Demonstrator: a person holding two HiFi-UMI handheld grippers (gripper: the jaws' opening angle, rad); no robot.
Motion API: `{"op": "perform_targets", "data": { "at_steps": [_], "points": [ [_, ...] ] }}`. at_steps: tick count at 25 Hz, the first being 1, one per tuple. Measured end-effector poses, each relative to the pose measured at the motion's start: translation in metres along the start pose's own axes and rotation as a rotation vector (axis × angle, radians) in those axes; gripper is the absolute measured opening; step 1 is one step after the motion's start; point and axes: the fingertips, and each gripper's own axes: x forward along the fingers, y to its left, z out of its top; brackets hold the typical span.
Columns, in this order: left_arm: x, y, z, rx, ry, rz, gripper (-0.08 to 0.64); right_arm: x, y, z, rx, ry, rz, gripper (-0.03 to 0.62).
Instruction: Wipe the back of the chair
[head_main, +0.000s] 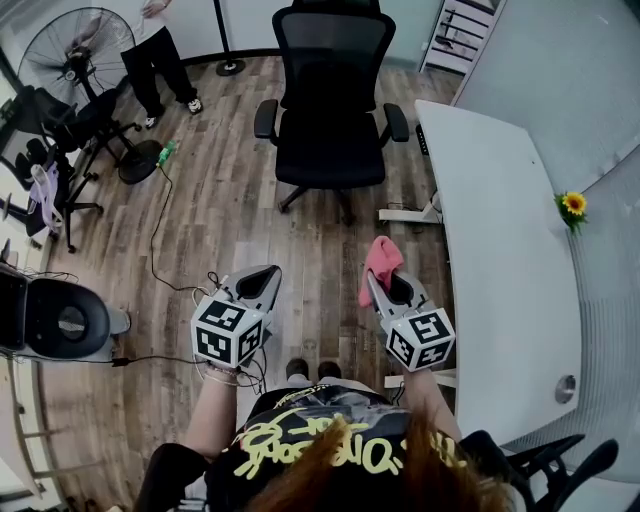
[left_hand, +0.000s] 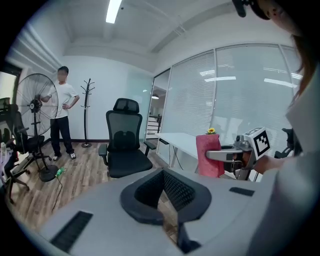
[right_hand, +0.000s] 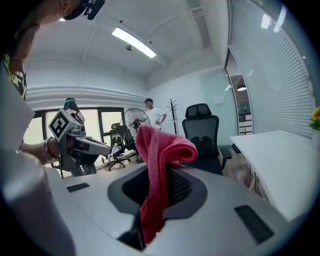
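Right gripper (head_main: 375, 278) clamps pink cloth (head_main: 381, 256), chair (head_main: 330, 150) well ahead; left gripper (head_main: 270, 272) seemingly closed, empty.

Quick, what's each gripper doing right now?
Left gripper: closed, holding nothing.
Right gripper: closed on the pink cloth.

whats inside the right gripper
A pink cloth is clamped in the right gripper, its fold sticking up and an end hanging down. The stretch pinched between the jaws is covered.
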Motion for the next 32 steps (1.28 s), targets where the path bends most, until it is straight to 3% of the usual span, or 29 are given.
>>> {"op": "perform_targets", "data": {
  "at_steps": [7,17,25,32],
  "points": [
    [-0.001,0.0,-0.001,0.003,0.0,-0.005,-0.006,-0.004,0.01,0.018,-0.009,-0.106,0.022,0.061],
    [-0.009,0.018,-0.007,0.006,0.011,-0.017,-0.006,0.011,0.025,0.013,-0.034,-0.096,-0.008,0.061],
    [-0.008,0.036,-0.012,0.032,0.028,-0.066,-0.006,0.014,0.047,0.021,-0.099,-0.185,-0.072,0.061],
    [0.018,0.048,-0.006,0.029,0.044,-0.067,-0.006,0.033,0.019,0.026,-0.065,-0.185,-0.086,0.061]
  ]
}}
